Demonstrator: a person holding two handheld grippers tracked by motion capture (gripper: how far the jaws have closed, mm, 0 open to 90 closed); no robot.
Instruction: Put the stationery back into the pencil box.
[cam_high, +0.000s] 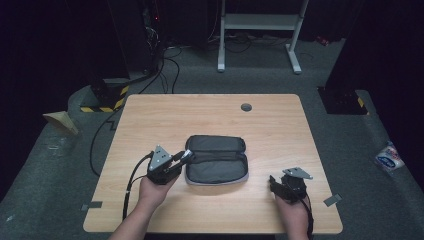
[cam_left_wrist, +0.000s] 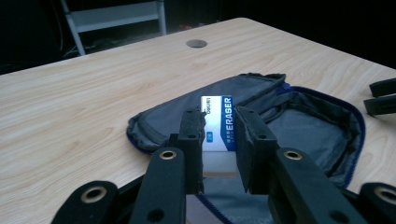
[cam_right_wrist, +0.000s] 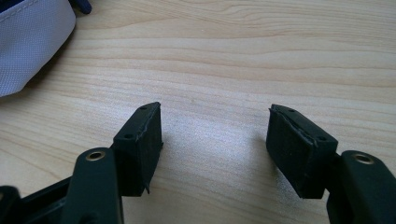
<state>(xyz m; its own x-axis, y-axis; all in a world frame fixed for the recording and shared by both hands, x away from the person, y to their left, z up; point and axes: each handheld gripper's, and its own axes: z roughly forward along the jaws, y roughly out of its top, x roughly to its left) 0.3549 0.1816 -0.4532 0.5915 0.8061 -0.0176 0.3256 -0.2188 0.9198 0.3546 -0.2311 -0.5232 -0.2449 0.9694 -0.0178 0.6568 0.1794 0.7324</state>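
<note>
The left gripper (cam_high: 186, 156) reaches over the near left corner of the pencil case (cam_high: 220, 172), jaws clamped on an eraser (cam_left_wrist: 217, 123). The right gripper (cam_high: 274, 181) rests right of the case, jaws apart, holding nothing.

White/blue eraser (cam_left_wrist: 218, 133) over open grey pencil case (cam_left_wrist: 308, 126).

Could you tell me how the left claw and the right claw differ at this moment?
The left claw is shut on the eraser over the open pencil case; the right claw stands open with nothing between its jaws. The left is raised, while the right sits low over bare table. Both have black jaws.
</note>
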